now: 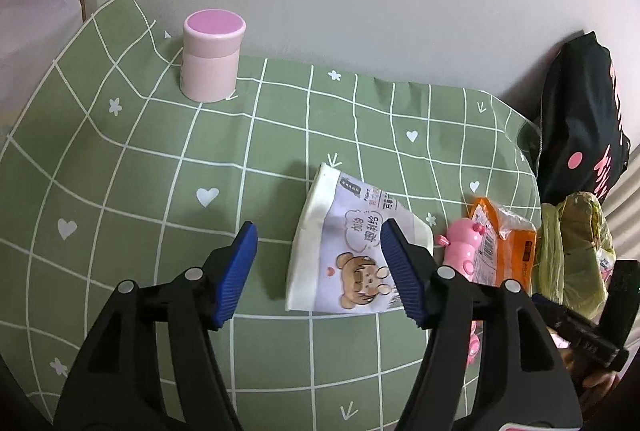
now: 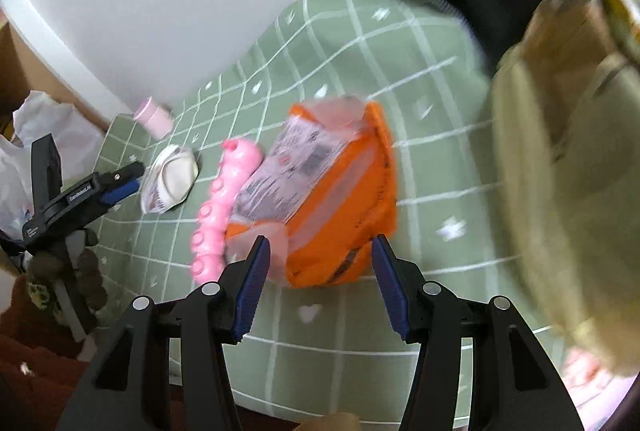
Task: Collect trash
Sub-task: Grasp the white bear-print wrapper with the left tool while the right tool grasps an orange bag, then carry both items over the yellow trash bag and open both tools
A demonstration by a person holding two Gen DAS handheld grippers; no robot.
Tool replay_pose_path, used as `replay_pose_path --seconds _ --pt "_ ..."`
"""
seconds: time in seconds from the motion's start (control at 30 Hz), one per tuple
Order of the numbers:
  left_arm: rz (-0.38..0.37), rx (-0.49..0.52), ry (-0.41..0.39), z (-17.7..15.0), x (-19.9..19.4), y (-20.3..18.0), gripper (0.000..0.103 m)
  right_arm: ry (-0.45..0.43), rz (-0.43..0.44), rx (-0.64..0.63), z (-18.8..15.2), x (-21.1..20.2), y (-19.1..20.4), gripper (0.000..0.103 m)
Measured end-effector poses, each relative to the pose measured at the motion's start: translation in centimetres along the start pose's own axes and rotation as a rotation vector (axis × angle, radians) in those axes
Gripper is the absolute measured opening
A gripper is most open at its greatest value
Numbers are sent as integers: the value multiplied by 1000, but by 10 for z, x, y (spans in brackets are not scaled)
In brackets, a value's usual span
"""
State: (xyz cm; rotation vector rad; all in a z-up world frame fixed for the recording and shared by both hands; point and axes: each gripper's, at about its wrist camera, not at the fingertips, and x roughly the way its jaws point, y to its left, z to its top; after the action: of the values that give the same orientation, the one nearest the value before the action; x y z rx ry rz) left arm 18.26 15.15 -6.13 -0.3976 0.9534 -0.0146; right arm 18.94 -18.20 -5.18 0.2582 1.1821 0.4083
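- I take the orange plastic snack wrapper with a clear panel and barcode label [image 2: 320, 187] as my landmark; it lies on the counter under a green tablecloth with a white grid, hearts and stars [image 1: 160, 159].
- My left claw [image 1: 318, 271] stands with its blue ribbed pads [image 1: 236, 275] well apart and holds nothing. The pads hang over the counter, well to the left of the orange wrapper.
- Between the left claw's pads, nearer the right one, lies a white paper packet printed with a cartoon bear and blue-violet panel [image 1: 352, 243]. It rests flat on the cloth. I see no pad pressing on it.
- My right claw [image 2: 320, 283] is likewise wide open and empty. It sits just in front of the orange wrapper's near end, and the wrapper's corner reaches between its fingertips without clear contact. This view is blurred.
- A pink plastic toy with round knobs [image 2: 224, 203] lies touching the orange wrapper's left side, between it and the white packet.
- A pale yellow-green plastic bag holding wrapped contents [image 1: 572, 251] stands just right of the orange wrapper.
- A black fabric bag with pink dots and lettering [image 1: 580, 119] stands behind that plastic bag, against the white wall.
- A pink lidded cylindrical canister [image 1: 212, 59] stands upright, well apart to the far left of the wrapper.
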Motion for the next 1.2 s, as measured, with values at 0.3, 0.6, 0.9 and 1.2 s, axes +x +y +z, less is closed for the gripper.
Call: replay_pose_path --seconds 0.3,0.6,0.9,1.2 --pt "10 70 9 -11 -13 -9 61 -122 -189 39 23 17 -2 50" --pt "9 31 -2 -11 -15 2 61 -112 -43 172 -3 9 -1 50" --pt "-8 33 8 -10 -14 4 61 -107 -168 -87 1 38 46 14" --pt "-10 55 15 0 -11 -3 65 -254 -195 -124 38 -14 47 10"
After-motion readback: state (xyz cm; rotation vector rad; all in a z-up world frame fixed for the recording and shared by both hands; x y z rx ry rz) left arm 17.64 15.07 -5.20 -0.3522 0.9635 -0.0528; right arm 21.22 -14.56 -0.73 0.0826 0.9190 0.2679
